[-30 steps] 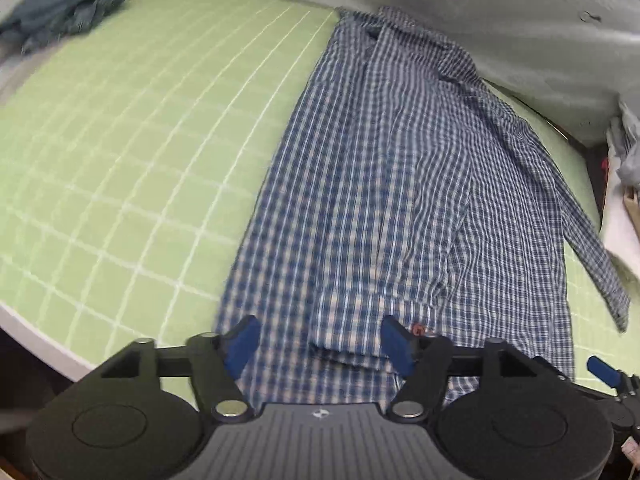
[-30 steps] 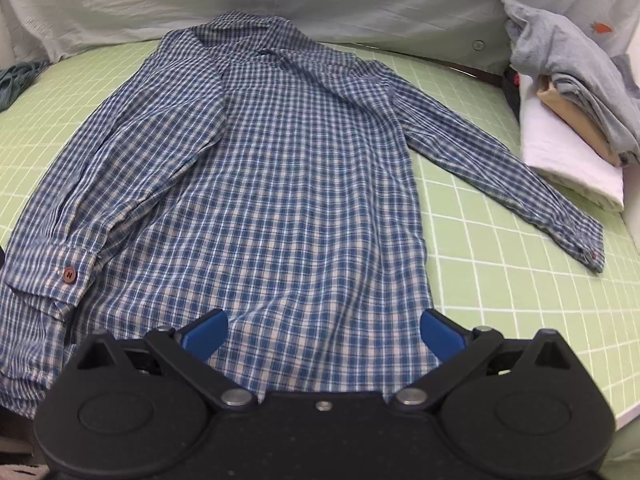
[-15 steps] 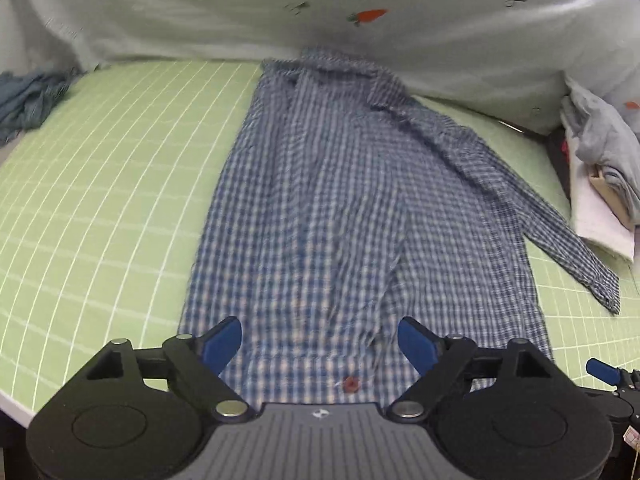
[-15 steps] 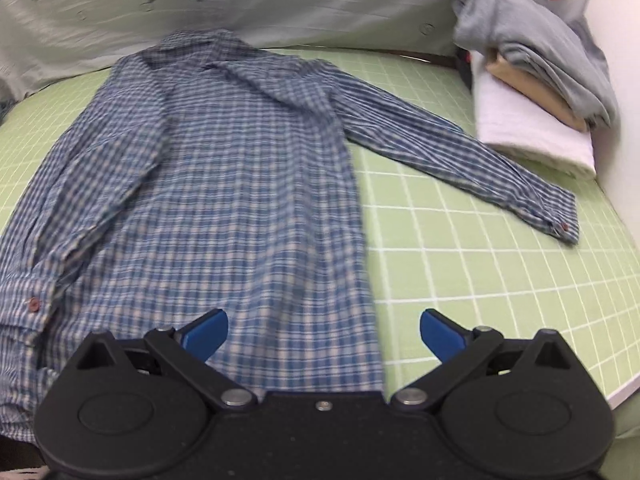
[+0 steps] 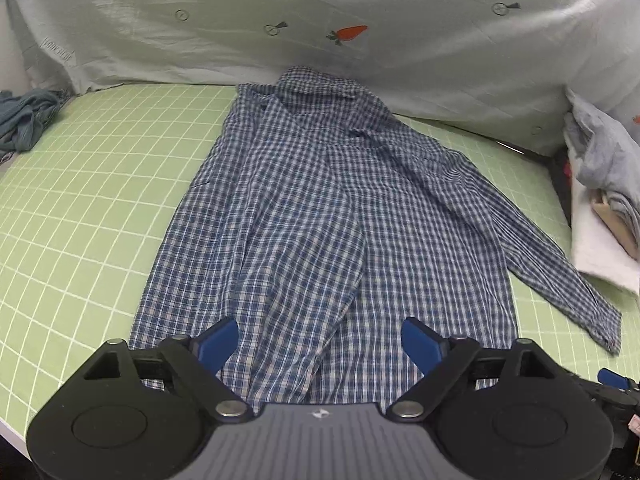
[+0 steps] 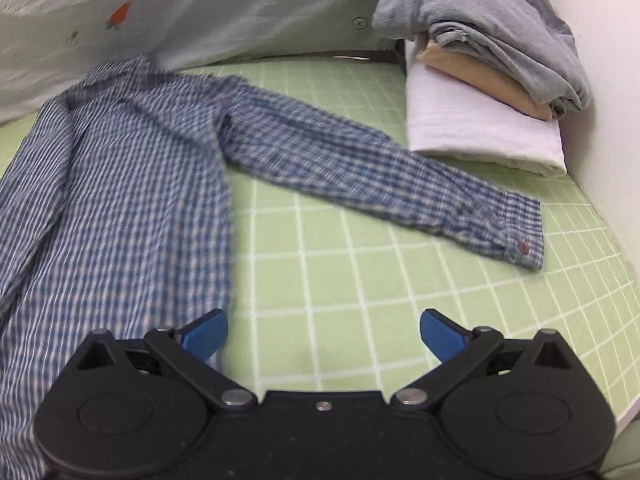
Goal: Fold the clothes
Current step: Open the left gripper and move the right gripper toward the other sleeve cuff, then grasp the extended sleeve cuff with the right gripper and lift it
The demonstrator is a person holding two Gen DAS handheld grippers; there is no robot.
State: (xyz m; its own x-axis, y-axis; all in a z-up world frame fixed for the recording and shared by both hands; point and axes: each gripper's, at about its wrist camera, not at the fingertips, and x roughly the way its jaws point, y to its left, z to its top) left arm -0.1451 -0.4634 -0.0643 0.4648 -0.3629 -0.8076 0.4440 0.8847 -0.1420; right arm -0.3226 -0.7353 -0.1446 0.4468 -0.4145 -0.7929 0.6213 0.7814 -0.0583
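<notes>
Left wrist view shows a big green mat (image 5: pixel 92 184) with white squares, and a pale sheet with carrots (image 5: pixel 360 16) hangs behind it. On the mat lies the blue checked shirt (image 5: pixel 304 216), flat, with its collar by the sheet. One sleeve is folded over the shirt's body. The other sleeve (image 6: pixel 372 168) sticks out to the side on the mat, with a red button on its cuff. Next to that sleeve is a pile of folded clothes (image 6: pixel 484 88): white at the bottom, tan in the middle, grey on top. A small blue-grey bundle (image 5: pixel 24 120) sits at the far left edge of the mat.

The left gripper (image 5: pixel 320 340) is over the bottom of the shirt. Its fingers are spread wide and hold nothing. A second ago it looked at the shirt from the side; now it looks straight up the shirt.

The right gripper (image 6: pixel 322 334) is over bare mat, just beside the shirt's edge. Its fingers are spread wide too, and hold nothing. A second ago it was over the shirt; now it has swung toward the loose sleeve.
</notes>
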